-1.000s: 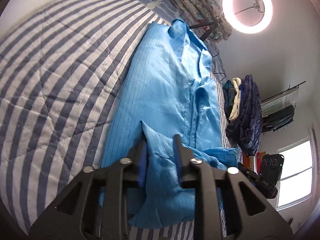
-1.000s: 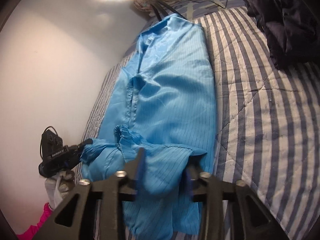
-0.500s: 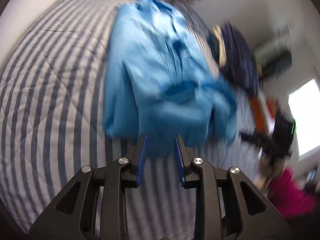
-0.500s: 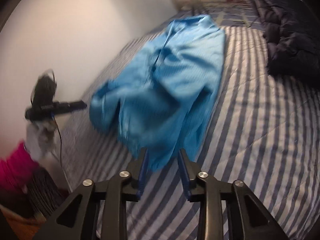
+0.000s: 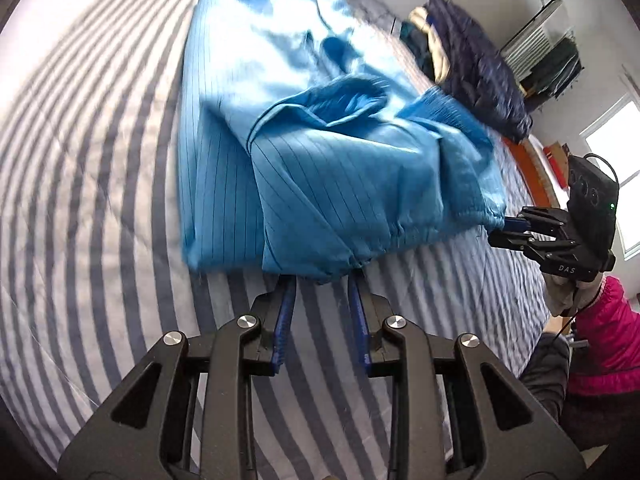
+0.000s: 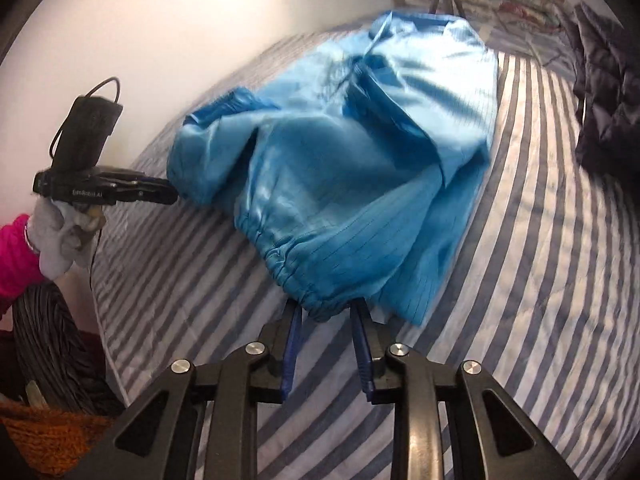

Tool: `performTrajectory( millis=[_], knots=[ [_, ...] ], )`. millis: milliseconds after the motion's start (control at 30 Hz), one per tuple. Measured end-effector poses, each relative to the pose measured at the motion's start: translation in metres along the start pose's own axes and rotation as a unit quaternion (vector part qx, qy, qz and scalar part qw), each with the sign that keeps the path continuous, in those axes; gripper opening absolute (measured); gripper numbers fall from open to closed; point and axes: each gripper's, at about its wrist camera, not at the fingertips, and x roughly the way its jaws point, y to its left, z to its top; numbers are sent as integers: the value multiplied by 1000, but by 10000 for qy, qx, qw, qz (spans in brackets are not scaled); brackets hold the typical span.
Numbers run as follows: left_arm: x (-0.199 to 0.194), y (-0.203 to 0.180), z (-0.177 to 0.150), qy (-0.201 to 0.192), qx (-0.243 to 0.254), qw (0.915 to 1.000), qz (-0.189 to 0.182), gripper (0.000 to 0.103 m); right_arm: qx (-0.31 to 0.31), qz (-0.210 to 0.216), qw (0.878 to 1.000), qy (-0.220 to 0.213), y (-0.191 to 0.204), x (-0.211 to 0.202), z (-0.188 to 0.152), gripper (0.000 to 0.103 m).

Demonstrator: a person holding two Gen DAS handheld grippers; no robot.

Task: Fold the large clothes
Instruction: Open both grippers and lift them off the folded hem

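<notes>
Both jaw pairs sit narrow w/ the gathered elastic hem of the blue garment (image 5: 344, 184) between their blue pads. Left gripper (image 5: 322, 280) pinches the hem at one corner; right gripper (image 6: 326, 308) pinches it at the other, its jaws having just been closing w/ the fabric between them. In the left wrist view the right gripper shows at the far right, tips at the hem's end; in the right wrist view the left gripper shows at far left, same way. Garment is a pinstriped blue jacket lying lengthwise on a grey-and-white striped quilt (image 5: 100, 184), lower part lifted and bunched toward the grippers, collar end far off. Dark navy clothes (image 6: 604, 92) are piled well apart at the quilt's edge. Pink sleeve (image 5: 604, 332) behind the right gripper.
</notes>
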Motion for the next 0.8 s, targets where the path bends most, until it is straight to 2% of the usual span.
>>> performTrajectory(
  millis=[133, 233, 433, 533, 600, 633, 667, 700, 800],
  knots=[
    [-6, -2, 18, -235, -38, 9997, -106, 25, -30, -135, 9997, -184, -5, -4, 24, 25],
    [-9, -2, 34, -424, 3, 9991, -28, 25, -88, -218, 9992, -316, -7, -5, 43, 25],
    [2, 16, 76, -760, -346, 9965, 12, 25, -14, -396, 9976, -560, -24, 3, 89, 26],
    [14, 25, 98, -833, -418, 9955, 172, 25, 338, -298, 9966, -695, -42, 15, 113, 26],
    [14, 35, 113, -1032, -679, 9919, 295, 25, 561, -364, 9947, -781, -54, 22, 126, 26],
    [12, 41, 117, -1102, -830, 9902, 205, 25, 735, -500, 9925, -840, -61, 24, 134, 28],
    [9, 47, 121, -1151, -1004, 9882, 94, 25, 885, -525, 9908, -883, -68, 23, 136, 33],
    [5, 51, 123, -1164, -1070, 9874, 28, 25, 1042, -503, 9891, -913, -74, 21, 137, 34],
    [-7, 54, 116, -973, -677, 9928, 193, 25, 1265, -408, 9845, -1142, -87, 0, 127, 34]
  ],
)
